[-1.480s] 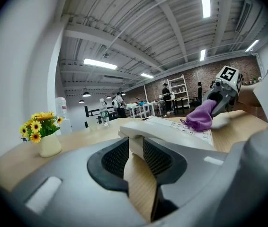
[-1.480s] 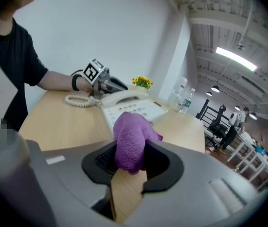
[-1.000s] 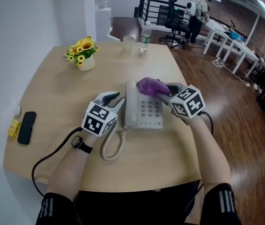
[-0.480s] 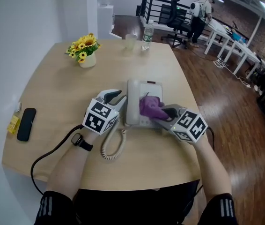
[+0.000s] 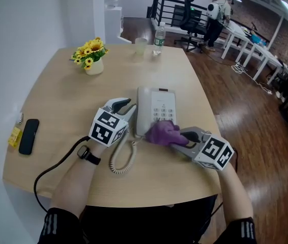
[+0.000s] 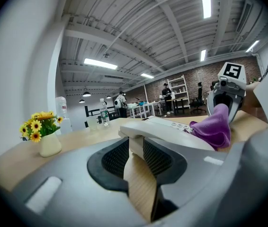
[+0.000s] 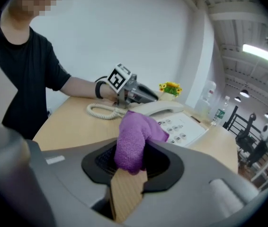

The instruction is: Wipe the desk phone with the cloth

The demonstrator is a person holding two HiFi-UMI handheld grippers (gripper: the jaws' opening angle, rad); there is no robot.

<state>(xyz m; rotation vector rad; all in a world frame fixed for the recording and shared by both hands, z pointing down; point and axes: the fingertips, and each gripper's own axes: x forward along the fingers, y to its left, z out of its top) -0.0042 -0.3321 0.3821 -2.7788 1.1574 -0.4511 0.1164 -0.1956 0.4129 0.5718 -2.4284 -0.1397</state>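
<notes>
A white desk phone lies on the wooden table. My right gripper is shut on a purple cloth, and the cloth rests on the phone's near edge below the keypad. In the right gripper view the cloth bulges from between the jaws of the right gripper, with the phone's keypad just beyond. My left gripper stands open at the phone's left side, its tips by the handset. The left gripper has only table showing through its gap.
The coiled cord loops on the table below the left gripper. A pot of yellow flowers, a cup and a water bottle stand at the far end. A black mobile lies near the left edge.
My right gripper has dragged the purple cloth from the phone's far end down over the keypad to its near edge. The left gripper and the phone have stayed put.
</notes>
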